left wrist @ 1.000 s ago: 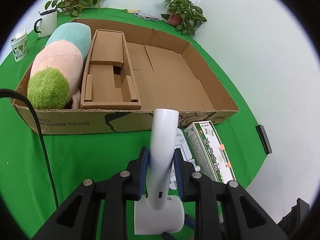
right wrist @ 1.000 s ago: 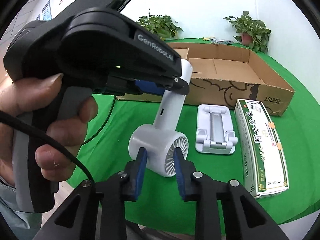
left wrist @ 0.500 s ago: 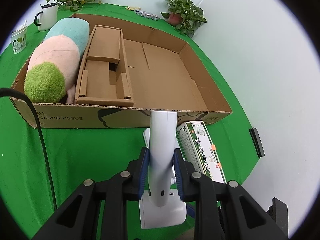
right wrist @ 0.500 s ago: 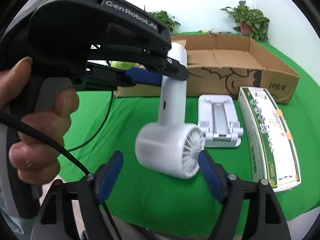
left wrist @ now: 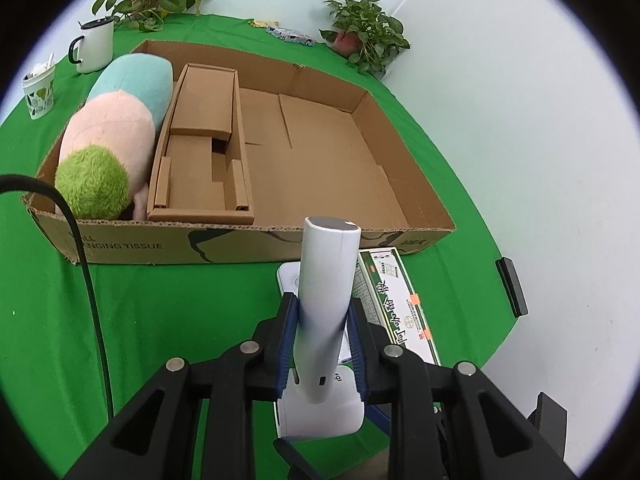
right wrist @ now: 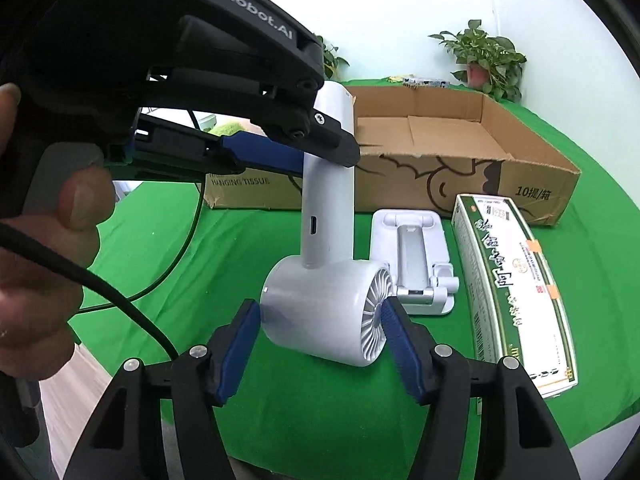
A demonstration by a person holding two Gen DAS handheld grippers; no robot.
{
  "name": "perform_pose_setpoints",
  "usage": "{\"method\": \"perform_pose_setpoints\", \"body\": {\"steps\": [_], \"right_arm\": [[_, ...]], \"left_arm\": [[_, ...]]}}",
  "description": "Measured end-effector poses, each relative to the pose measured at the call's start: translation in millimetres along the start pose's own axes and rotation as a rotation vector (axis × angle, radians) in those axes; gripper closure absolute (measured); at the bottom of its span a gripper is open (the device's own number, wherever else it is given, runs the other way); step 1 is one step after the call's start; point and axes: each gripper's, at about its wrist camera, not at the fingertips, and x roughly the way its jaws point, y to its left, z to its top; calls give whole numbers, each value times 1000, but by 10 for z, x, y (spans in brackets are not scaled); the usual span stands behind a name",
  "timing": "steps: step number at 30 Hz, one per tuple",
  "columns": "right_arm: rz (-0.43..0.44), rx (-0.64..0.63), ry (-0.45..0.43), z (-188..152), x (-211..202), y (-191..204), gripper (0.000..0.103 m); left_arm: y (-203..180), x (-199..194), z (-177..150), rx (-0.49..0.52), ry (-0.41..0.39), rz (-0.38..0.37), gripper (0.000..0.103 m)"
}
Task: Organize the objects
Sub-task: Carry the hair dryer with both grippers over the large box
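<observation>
The left gripper [left wrist: 322, 344] has its jaws clenched on the handle of a white handheld fan [right wrist: 320, 280], so the fan hangs head-down with the handle's butt pointing toward the cardboard box [left wrist: 256, 240]. That grip leaves the round fan head free below, and the right gripper [right wrist: 320, 344] has its jaws spread wide to either side of that head. Whether the blue pads touch the head I cannot tell; they look just beside it, not pressing. By my reading this is a steadying or hand-over position, with the left side carrying the load.

The fan is over the front part of the green counter [left wrist: 160, 320], short of the box's near wall. In the box, a plush toy [left wrist: 108, 148] fills the left end and a cardboard insert [left wrist: 200, 152] lies beside it; the right part of the floor is bare, the likely place for the fan.

The left wrist view looks down into the box and shows those contents, which the right wrist view hardly shows. The right wrist view shows what the left hides: the fan's grille, the port on its handle, and whether it rests on the cloth or hangs just above, which stays unclear. A white phone stand [right wrist: 412, 256] and a green-and-white carton [right wrist: 516, 288] lie on the counter, between the fan and the right edge.
</observation>
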Motion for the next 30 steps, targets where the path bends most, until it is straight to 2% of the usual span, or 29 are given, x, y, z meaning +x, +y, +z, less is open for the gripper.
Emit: {"method": "perform_pose_setpoints", "body": {"steps": [8, 23, 24, 25, 26, 30], "right_arm": [[4, 10, -56, 210, -171, -33, 43], [10, 41, -115, 1174, -181, -319, 43], [10, 42, -118, 1238, -195, -339, 52], [0, 48, -119, 1300, -200, -370, 85], [-10, 55, -114, 1377, -190, -414, 90], [-15, 71, -92, 1641, -19, -633, 91]], "left_arm": [[-242, -170, 217, 62, -56, 25, 80], [-669, -256, 1063, 177, -103, 58, 80], [-687, -257, 1126, 182, -108, 70, 79], [-706, -249, 1182, 192, -111, 96, 79], [-701, -241, 1249, 184, -115, 99, 79], [-606, -118, 1474, 124, -86, 71, 79]]}}
